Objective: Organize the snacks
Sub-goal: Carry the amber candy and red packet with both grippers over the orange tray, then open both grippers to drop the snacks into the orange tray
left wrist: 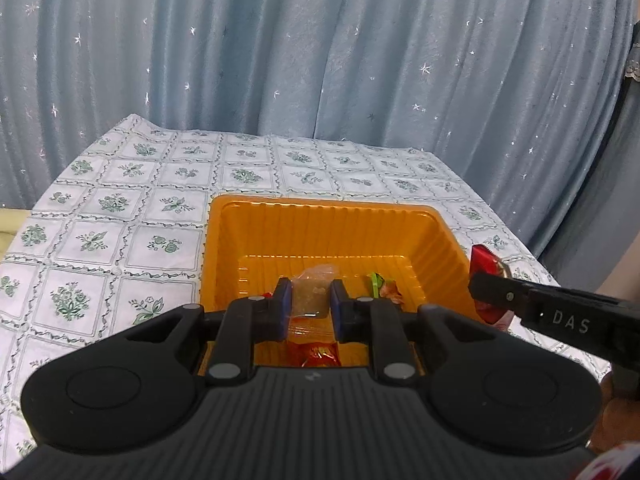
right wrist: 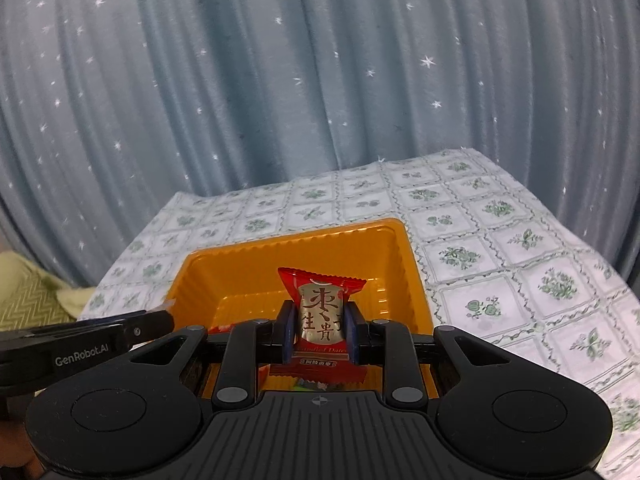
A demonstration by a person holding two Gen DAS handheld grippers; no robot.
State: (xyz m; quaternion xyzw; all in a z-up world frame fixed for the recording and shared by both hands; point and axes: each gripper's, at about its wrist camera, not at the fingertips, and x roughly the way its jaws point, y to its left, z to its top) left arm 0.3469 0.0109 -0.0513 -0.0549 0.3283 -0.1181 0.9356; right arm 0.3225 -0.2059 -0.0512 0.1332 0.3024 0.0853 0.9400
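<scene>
An orange plastic tray point(left wrist: 312, 220) stands on the flowered tablecloth; it also shows in the right wrist view point(right wrist: 404, 264). My left gripper point(left wrist: 311, 300) is shut on a clear-wrapped brownish snack point(left wrist: 312, 290) and holds it over the tray's near side. My right gripper point(right wrist: 318, 330) is shut on a red candied-date packet point(right wrist: 320, 308) above the tray; in the left wrist view it reaches in from the right point(left wrist: 482, 286) with the packet point(left wrist: 484, 260). A few wrapped sweets lie in the tray: a green and red one point(left wrist: 384, 286) and an orange-red one point(left wrist: 318, 354).
The flowered tablecloth point(left wrist: 120, 232) covers the table around the tray. A blue star-patterned curtain point(left wrist: 320, 48) hangs close behind the table's far edge. A yellow-green cloth point(right wrist: 28, 292) lies off the table's left side.
</scene>
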